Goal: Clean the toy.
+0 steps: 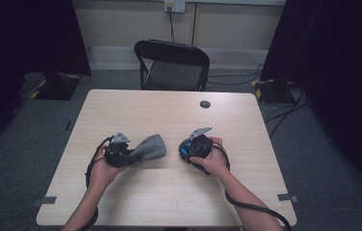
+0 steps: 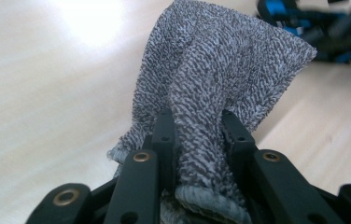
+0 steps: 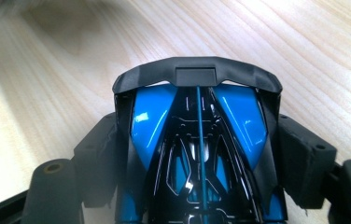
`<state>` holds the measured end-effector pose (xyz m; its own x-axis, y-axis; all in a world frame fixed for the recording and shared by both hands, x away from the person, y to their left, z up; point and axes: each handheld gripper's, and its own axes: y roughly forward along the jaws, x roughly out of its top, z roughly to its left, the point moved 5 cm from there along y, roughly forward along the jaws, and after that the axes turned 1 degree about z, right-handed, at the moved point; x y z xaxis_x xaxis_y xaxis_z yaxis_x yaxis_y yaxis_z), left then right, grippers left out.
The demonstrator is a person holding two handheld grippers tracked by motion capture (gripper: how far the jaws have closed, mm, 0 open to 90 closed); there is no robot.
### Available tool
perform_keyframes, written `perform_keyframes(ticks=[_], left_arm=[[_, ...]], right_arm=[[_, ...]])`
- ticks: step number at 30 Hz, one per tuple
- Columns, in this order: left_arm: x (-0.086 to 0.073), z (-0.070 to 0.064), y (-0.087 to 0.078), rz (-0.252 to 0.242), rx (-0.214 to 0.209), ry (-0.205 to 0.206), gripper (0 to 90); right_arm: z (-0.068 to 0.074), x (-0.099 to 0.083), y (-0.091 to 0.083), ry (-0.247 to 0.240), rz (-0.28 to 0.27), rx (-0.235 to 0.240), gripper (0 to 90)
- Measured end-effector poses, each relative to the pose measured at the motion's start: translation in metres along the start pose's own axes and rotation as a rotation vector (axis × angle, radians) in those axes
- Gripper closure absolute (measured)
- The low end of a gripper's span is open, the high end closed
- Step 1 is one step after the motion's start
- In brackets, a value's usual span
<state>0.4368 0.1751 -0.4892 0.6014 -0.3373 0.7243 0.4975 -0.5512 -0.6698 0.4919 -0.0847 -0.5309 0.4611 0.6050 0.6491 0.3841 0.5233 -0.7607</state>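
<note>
The left tongs point(image 2: 197, 135) pinch a grey knitted cloth point(image 2: 211, 70), which fans out ahead of them over the tabletop point(image 1: 169, 110). The right tongs point(image 3: 197, 140) clamp a blue-and-black toy car point(image 3: 197, 121) between them.

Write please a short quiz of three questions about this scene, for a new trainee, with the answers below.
1. True or false: the left gripper has its jaws closed on the grey knitted cloth.
2. What does the right gripper hold? A) a blue and black toy car B) a red mug C) a spoon
3. In the high view, what stands beyond the far edge of the table?

Key
1. True: the cloth is pinched between the two black jaws, with its free part spread ahead of them.
2. A: the car sits between the jaws, which press its two sides.
3. A black folding chair.
</note>
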Motion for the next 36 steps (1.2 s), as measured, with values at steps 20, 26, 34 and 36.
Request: perform_keyframes(ticks=[20,26,34,36], left_arm=[[0.052,-0.017,0.040,-0.051,0.141,-0.005,71.3],[0.056,-0.033,0.046,-0.053,0.137,0.040,71.5],[0.050,-0.052,0.044,-0.048,-0.039,0.042,72.6],[0.049,-0.054,0.042,-0.045,-0.065,0.048,73.0]], right_arm=[[0.026,0.028,-0.036,-0.017,-0.123,0.112,25.8],[0.029,0.033,-0.028,0.015,-0.132,0.119,25.8],[0.024,0.034,-0.023,0.045,-0.123,0.092,25.8],[0.022,0.033,-0.022,0.044,-0.122,0.088,25.8]])
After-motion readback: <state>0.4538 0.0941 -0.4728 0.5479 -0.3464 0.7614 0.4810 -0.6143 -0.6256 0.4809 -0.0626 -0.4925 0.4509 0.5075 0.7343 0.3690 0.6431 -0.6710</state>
